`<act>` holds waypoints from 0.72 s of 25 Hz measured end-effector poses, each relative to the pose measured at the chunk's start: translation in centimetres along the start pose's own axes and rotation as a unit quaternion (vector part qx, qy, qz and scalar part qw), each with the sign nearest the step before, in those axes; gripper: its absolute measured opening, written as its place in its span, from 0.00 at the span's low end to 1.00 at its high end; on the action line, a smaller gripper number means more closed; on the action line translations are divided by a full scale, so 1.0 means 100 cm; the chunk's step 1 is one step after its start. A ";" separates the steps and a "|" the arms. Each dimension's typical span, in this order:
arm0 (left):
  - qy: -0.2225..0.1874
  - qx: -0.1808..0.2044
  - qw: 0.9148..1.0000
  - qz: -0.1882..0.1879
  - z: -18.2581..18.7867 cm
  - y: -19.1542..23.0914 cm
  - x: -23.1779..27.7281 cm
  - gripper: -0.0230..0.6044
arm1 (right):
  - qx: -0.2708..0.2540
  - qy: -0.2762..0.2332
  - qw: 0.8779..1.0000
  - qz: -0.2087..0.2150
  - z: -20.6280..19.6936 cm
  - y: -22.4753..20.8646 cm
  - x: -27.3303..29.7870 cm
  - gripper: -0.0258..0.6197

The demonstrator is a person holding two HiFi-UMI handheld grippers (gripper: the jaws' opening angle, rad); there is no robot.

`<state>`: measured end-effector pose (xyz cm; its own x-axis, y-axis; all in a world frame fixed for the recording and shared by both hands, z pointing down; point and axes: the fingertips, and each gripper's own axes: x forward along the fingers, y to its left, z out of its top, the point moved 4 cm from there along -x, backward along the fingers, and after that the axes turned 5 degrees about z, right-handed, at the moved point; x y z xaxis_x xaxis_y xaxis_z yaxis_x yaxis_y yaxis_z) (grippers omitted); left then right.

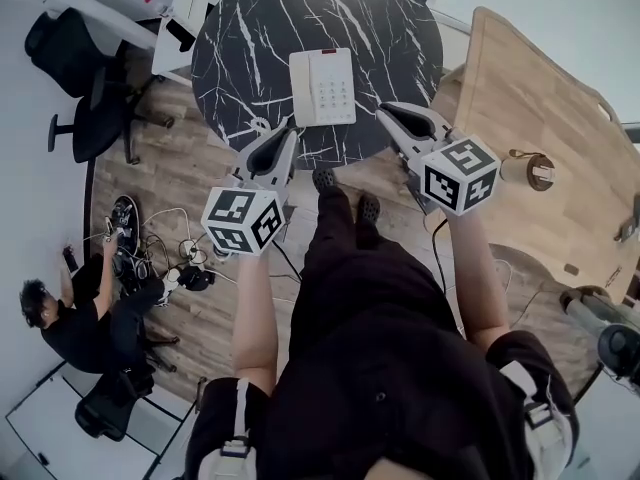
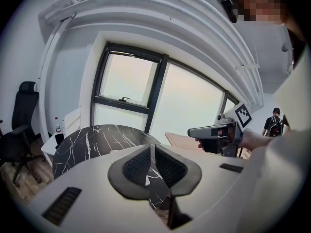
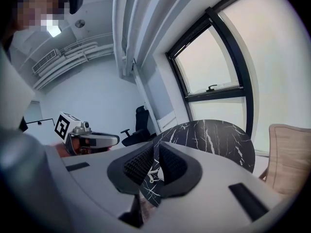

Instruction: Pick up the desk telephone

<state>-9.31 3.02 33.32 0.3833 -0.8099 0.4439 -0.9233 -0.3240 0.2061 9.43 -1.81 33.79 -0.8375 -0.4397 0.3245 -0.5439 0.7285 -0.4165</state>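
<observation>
- Resting flat on the near part of the round black marble table (image 1: 240,38), the desk telephone (image 1: 322,86) is cream-white, keypad facing up.
- Left gripper (image 1: 290,128): jaws pressed together, empty, just near-left of the telephone.
- Right gripper (image 1: 384,111): jaws pressed together, empty, just right of it.

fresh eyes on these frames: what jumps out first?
The white desk telephone lies alone near the front edge of the round black marble table in the head view. The left gripper and right gripper flank its near end, both with jaws shut on nothing. At lower left, a person crouches on the floor beside a tangle of cables.
</observation>
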 end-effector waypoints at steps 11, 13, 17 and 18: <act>0.045 -0.019 0.999 -0.020 -0.014 0.060 0.054 0.10 | 0.048 0.057 0.996 -0.045 -0.013 -0.038 0.051 0.29; 0.063 -0.018 0.997 -0.033 -0.019 0.069 0.066 0.28 | 0.057 0.069 0.995 -0.051 -0.015 -0.045 0.061 0.31; 0.094 -0.018 0.994 -0.055 -0.028 0.086 0.085 0.38 | 0.083 0.082 0.991 -0.069 -0.020 -0.058 0.079 0.36; 0.100 -0.020 0.993 -0.063 -0.030 0.090 0.090 0.40 | 0.092 0.084 0.989 -0.074 -0.021 -0.062 0.083 0.38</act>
<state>-14.14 -5.70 41.77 0.4959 -0.6496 0.5763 -0.8679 -0.3936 0.3030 5.95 -8.82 40.86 -0.7358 -0.4300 0.5232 -0.6733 0.5472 -0.4972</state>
